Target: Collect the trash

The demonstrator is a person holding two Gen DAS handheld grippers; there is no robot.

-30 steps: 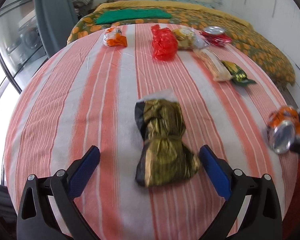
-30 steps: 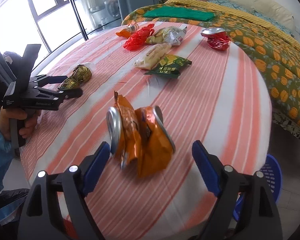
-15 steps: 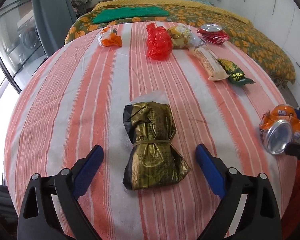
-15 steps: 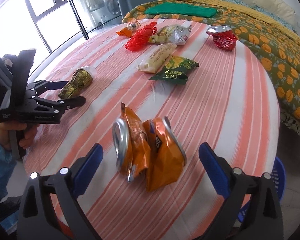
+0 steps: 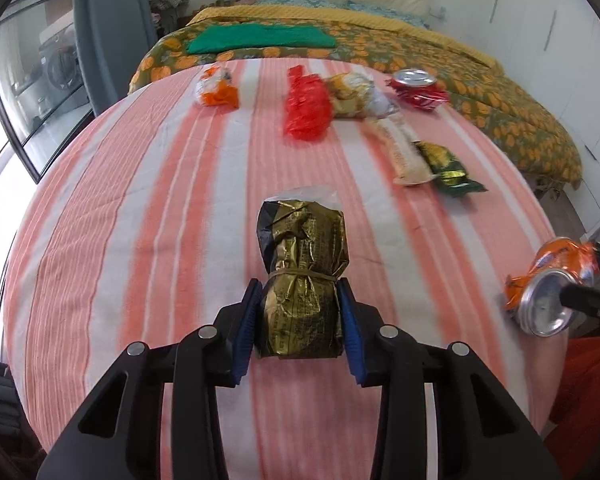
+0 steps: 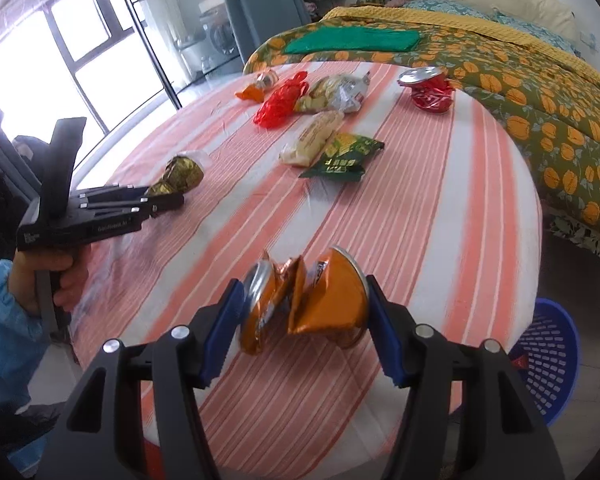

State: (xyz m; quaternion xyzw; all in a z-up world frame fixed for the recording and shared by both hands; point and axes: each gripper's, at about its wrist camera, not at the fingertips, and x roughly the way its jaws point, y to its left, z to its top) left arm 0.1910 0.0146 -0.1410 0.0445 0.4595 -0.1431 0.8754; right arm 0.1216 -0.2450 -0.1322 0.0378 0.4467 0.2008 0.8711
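Since 0.5 s ago both grippers went from wide to clamped. Left gripper now pinches the gold wrapper on the striped bench. Right gripper squeezes the crushed orange can near the bench edge. Blue basket on the floor beside the bench; contents not discernible.

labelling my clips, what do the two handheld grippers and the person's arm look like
Both the left gripper and right gripper are matte black linkages with silver rivets and blue finger pads. The left one has a pistol-style handle with faint white lettering; the hand is bare, with a light blue sleeve.
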